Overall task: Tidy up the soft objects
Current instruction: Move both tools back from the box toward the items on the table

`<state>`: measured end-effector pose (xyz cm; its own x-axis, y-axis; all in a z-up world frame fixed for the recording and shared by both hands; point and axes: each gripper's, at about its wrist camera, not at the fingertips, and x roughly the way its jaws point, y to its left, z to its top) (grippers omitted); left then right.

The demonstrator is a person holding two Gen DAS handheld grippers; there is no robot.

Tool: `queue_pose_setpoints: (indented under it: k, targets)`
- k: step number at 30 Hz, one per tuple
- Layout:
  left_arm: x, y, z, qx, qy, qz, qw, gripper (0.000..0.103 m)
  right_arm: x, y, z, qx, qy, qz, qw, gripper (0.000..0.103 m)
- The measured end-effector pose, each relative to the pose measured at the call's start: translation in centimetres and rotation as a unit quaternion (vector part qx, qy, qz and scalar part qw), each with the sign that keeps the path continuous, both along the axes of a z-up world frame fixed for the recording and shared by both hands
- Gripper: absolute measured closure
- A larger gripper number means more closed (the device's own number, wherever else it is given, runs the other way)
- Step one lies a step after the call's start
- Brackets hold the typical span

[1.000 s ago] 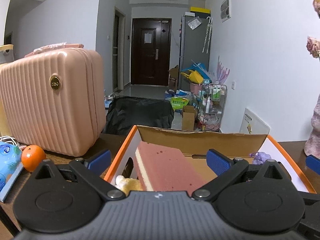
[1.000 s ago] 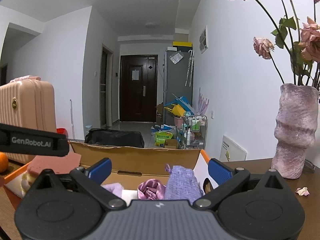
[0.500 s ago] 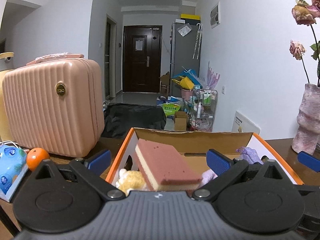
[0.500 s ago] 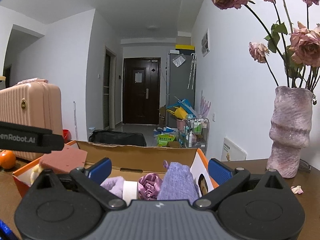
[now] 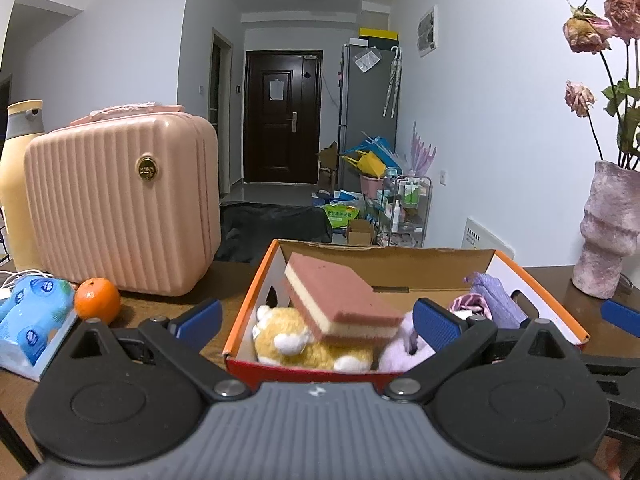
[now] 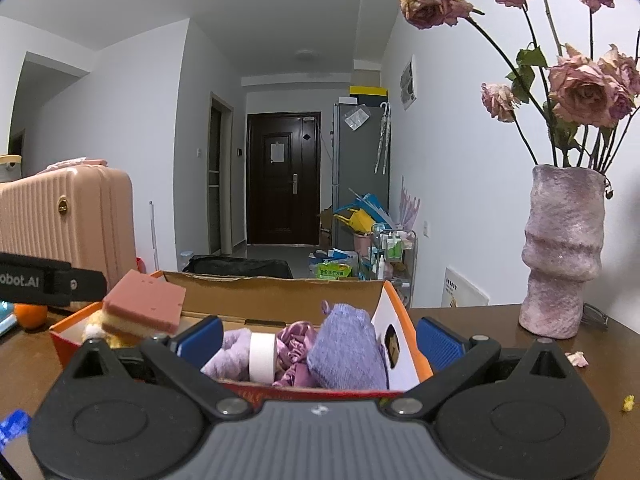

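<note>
Both grippers have backed off toward us since a second ago; the cardboard box (image 5: 394,276) now sits further out and we see its near red wall. Sponge (image 5: 340,300), pink over yellow, has left the left gripper (image 5: 316,322) and lies tilted on the yellow plush toy (image 5: 298,346) at the box's left end. Left jaws wide apart, nothing between them. Right gripper (image 6: 320,338) same: jaws wide, empty. Box right end holds a purple knit cloth (image 6: 346,350), a lilac satin piece (image 6: 294,338) and a lilac fluffy item with a white band (image 6: 262,356), all packed touching. Left of the box on the brown table (image 5: 224,284): orange (image 5: 97,299), blue tissue pack (image 5: 34,322), pink suitcase (image 5: 120,204). Far right: pink vase (image 6: 562,256) with dried roses (image 6: 582,94).
</note>
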<state>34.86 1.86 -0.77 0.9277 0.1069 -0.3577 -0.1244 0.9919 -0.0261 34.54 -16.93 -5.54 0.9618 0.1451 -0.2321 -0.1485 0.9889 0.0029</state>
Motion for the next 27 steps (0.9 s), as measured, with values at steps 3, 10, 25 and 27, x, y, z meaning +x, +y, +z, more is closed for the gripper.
queue_pose_setpoints:
  k: [3, 10, 25, 27]
  targets:
    - [-0.9, -0.1, -0.1, 0.002, 0.001, -0.001, 1.0, 0.0, -1.1, -0.1, -0.1, -0.001, 0.0, 0.0, 1.0, 0.0]
    - [-2.7, -0.3, -0.2, 0.002, -0.002, -0.003, 1.0, 0.0, -2.1, -0.3, -0.1, -0.002, 0.001, 0.0, 1.0, 0.0]
    - [-7.3, -0.7, -0.4, 0.008, 0.002, -0.013, 0.9999, 0.0, -7.2, -1.0, -0.2, -0.006, 0.009, -0.004, 1.0, 0.0]
    - [-8.0, -0.6, -0.4, 0.009, 0.002, -0.014, 0.9999, 0.0, -7.9, -1.1, -0.3, -0.007, 0.011, -0.003, 1.0, 0.0]
